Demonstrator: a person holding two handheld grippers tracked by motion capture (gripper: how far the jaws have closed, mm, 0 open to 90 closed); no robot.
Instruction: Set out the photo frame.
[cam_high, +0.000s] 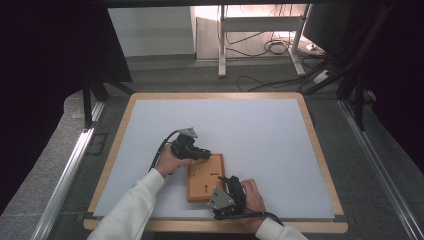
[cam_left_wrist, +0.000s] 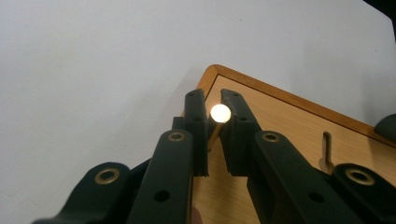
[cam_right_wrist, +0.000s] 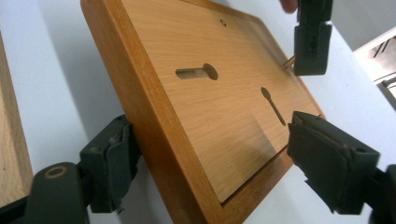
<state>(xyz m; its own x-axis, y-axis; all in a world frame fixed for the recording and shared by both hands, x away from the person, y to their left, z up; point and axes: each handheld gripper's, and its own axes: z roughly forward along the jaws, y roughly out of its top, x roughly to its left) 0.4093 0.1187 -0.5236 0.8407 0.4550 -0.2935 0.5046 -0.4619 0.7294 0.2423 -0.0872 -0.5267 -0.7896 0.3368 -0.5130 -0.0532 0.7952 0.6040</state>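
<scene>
An orange-brown wooden board with a raised rim lies on the white mat near the front edge. Its face carries a keyhole slot and a thinner slot. My left gripper is at the board's far left corner, shut on a small wooden peg whose round end shines between the fingers. The peg's lower end meets the board. My right gripper straddles the board's near end, one jaw pressed on each side edge. In the right gripper view the left gripper shows at the far corner.
The white mat covers a wood-rimmed table. Metal rails run along both sides on the floor. Behind the table stand a desk frame and loose cables.
</scene>
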